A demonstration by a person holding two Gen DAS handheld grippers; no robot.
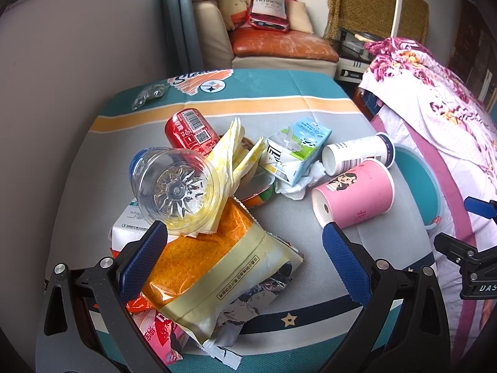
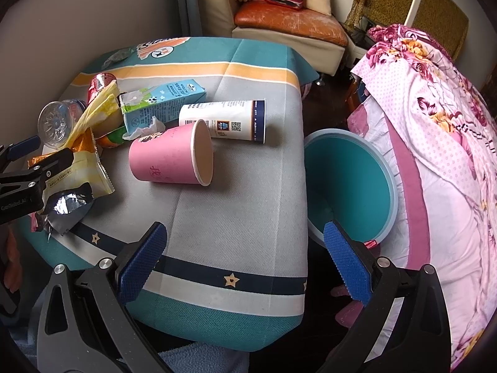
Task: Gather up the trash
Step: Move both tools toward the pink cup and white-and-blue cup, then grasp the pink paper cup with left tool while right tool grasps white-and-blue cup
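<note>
hovering over a cloth-covered table [image 2: 236, 186], we are holding both grippers with their jaws spread wide and nothing between the blue pads. our left gripper [image 1: 245, 248] is hanging above the heap of trash, its left pad just beside an orange snack bag [image 1: 217, 264] with a torn silver end. a clear plastic bottle [image 1: 174, 186] is lying on top of the heap at about ten o'clock from that bag, its base turned toward the camera, with crumpled yellow wrappers [image 1: 236, 152] leaning against it. a red can [image 1: 191, 132] is lying on its side at eleven o'clock behind the bottle. at one o'clock from the bag a blue milk carton [image 1: 295, 149] is resting on a white tissue [image 1: 295, 183], and beyond it a white paper cup [image 1: 357, 154] is lying on its side. a pink paper cup [image 1: 354, 195] is lying just in front of the white one, touching it or nearly so.

our right gripper [image 2: 245, 248] is floating over the bare near part of the table, with the pink cup at eleven o'clock, well apart from the pads. a teal bin [image 2: 351, 186] is standing off the table edge at one o'clock, its open mouth showing, just beside a bed draped in a pink floral cover [image 2: 435, 124]. a sofa [image 2: 289, 25] is sitting across the room at twelve o'clock.
</note>
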